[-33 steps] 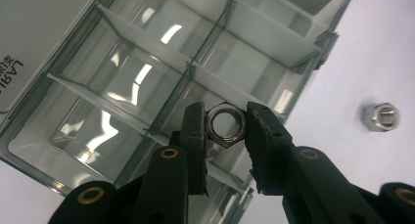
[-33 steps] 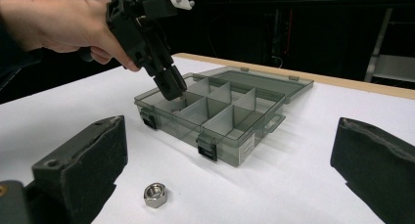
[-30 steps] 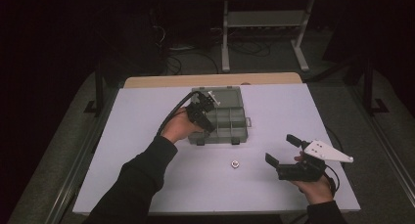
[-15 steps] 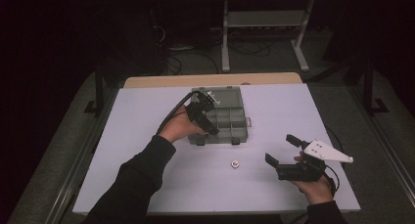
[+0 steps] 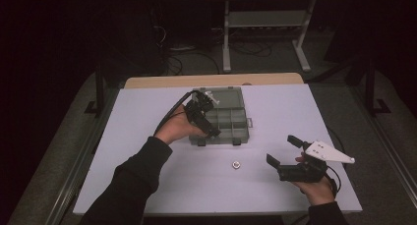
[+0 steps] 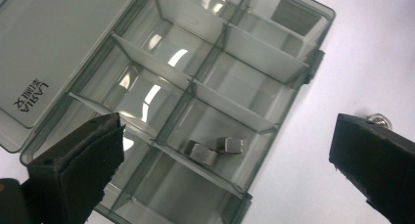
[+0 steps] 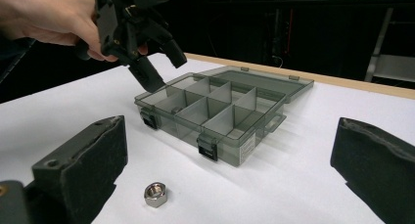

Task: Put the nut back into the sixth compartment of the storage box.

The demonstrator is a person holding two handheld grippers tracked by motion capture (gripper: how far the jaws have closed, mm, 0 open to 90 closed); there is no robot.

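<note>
Left gripper (image 5: 212,131) jaws spread wide over the open organizer box (image 5: 231,118), nothing held; right gripper (image 5: 281,150) released too, empty.

Left gripper's jaws have just been opening, with nothing between them; they hang above the box's near-left compartments without touching. Box sits mid-table, at 12 o'clock from the loose hex nut (image 5: 236,164); right gripper rests at 3 o'clock of that nut, well apart from the box. Left gripper view shows two small metal nuts (image 6: 215,148) lying in one compartment, not made out in the high view. Right gripper view shows the nut's (image 7: 156,194) shiny six-sided shape, box latches and raised dividers. Box: smoky translucent plastic, hinged lid (image 6: 58,43) flat open. Table (image 5: 147,107) matte white. Jaw pads black, foam-like.
</note>
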